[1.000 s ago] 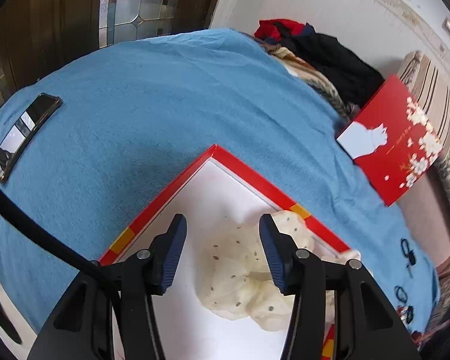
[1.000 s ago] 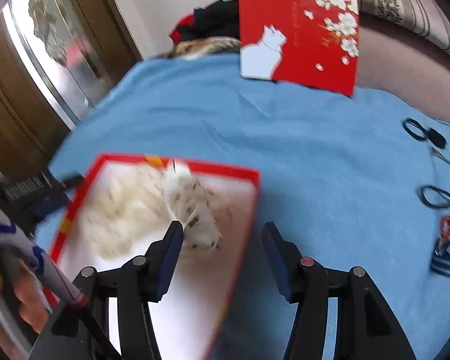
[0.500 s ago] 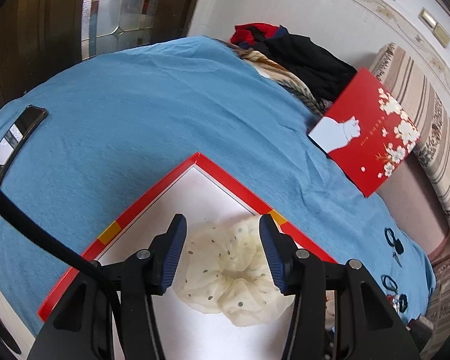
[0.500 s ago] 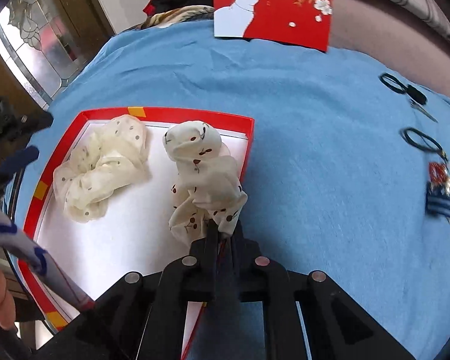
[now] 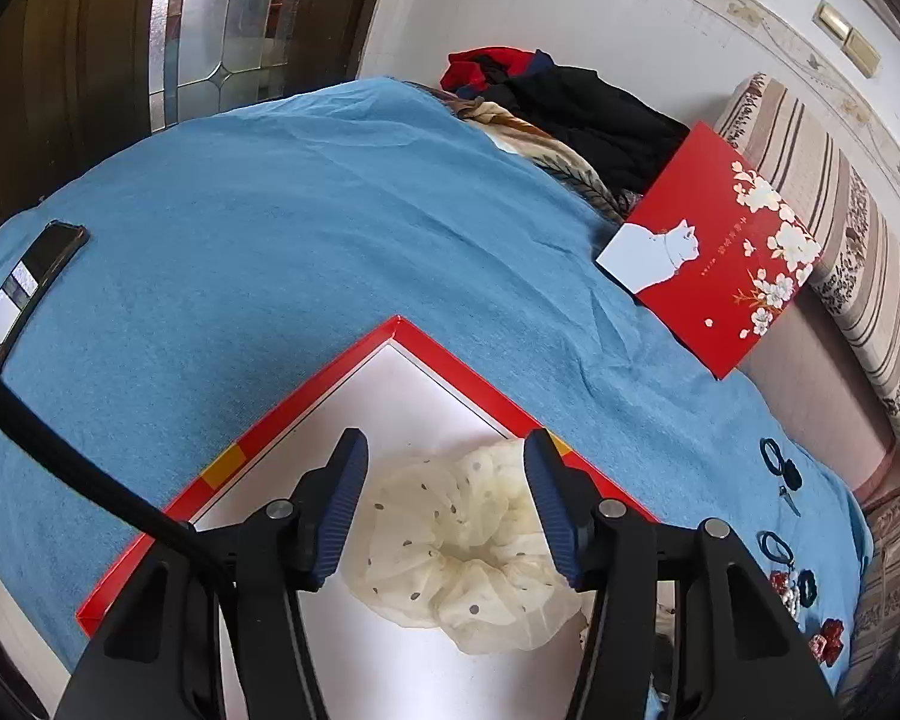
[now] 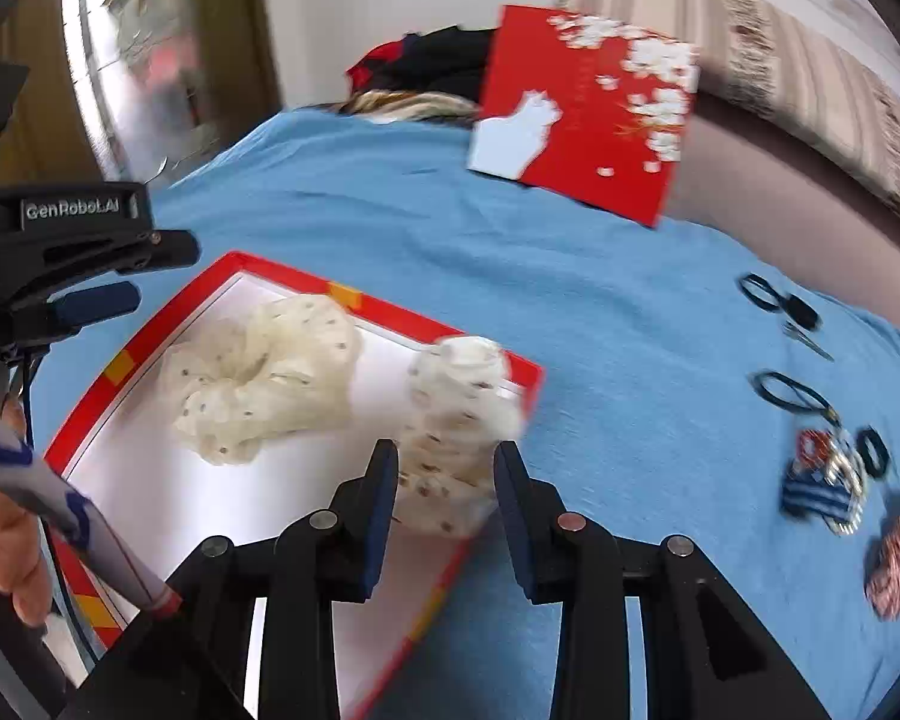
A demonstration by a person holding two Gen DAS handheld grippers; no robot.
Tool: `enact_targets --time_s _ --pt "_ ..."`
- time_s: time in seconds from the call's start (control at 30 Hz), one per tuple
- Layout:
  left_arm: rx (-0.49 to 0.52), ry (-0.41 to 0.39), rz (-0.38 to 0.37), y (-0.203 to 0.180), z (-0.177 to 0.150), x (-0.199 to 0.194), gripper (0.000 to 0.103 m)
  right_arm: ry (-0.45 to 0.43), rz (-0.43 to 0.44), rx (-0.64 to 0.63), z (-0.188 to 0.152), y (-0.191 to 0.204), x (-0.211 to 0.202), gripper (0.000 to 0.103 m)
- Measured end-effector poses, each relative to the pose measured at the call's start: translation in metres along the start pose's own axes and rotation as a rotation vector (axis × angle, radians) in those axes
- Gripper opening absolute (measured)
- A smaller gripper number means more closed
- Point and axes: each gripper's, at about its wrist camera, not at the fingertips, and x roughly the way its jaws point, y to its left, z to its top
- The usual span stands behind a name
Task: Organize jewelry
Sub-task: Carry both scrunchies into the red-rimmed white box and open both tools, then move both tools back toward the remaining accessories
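- The blue-cloth-covered table (image 6: 600,324) carries the shallow red-rimmed white tray (image 6: 306,279) near its front-left part; a red lid with a white cat print (image 6: 588,114) leans at the far edge.
- Inside the tray lies the cream dotted scrunchie (image 5: 456,546), flat on the white floor.
- The second cream scrunchie with brown dots (image 6: 459,414) sits at the tray's right rim.
- Step in hand, as judged: releasing this second scrunchie into the tray.
- The right hand-held gripper (image 6: 444,480) is opening; the scrunchie sits between its jaws, apparently no longer pinched.
- The left hand-held gripper (image 5: 444,489) hovers about half open above the first scrunchie, gripping nothing.
- Remaining items: black hair ties (image 6: 780,390) and a blue striped clip (image 6: 816,492) lie well apart, to the right.
- Next move: withdraw the right hand-held gripper, then reach right.
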Motion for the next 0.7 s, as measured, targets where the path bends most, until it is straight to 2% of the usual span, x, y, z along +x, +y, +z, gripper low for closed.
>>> enact_targets --time_s 0.03,0.07,0.2,0.27,0.33,0.4,0.5,0.57,0.6,0.63,0.7 --pt "0.000 0.003 -0.001 0.000 0.000 0.001 0.053 0.022 0.004 -0.006 0.003 0.003 0.009 0.027" --pt "0.002 0.007 -0.001 0.000 0.000 0.002 0.053 0.052 0.011 -0.006 0.008 0.006 0.022 0.026" --pt "0.003 0.014 0.005 0.003 0.001 0.005 0.053 0.145 0.087 0.037 0.017 0.005 0.058 0.026" --pt "-0.007 0.013 0.012 0.004 0.002 0.005 0.053 0.148 0.105 0.045 0.024 0.002 0.056 0.026" --pt "-0.022 0.008 0.017 0.007 0.004 0.003 0.053 0.109 0.134 0.052 0.031 -0.001 0.036 0.027" --pt "-0.043 -0.013 0.040 0.013 0.007 -0.002 0.054 0.066 0.142 0.046 0.041 -0.004 0.011 0.037" --pt "-0.083 -0.033 0.062 0.023 0.007 -0.012 0.054 -0.007 0.162 0.057 0.058 -0.007 -0.026 0.041" --pt "-0.092 -0.044 0.063 0.026 0.005 -0.018 0.058 -0.062 0.189 0.076 0.065 -0.009 -0.055 0.050" --pt "-0.088 -0.049 0.066 0.026 0.004 -0.021 0.059 -0.079 0.192 0.083 0.066 -0.009 -0.065 0.060" --pt "-0.079 -0.051 0.068 0.025 0.001 -0.023 0.061 -0.095 0.192 0.088 0.062 -0.011 -0.077 0.065" --pt "-0.049 -0.038 0.046 0.016 -0.008 -0.026 0.061 -0.098 0.178 0.084 0.042 -0.022 -0.095 0.065"
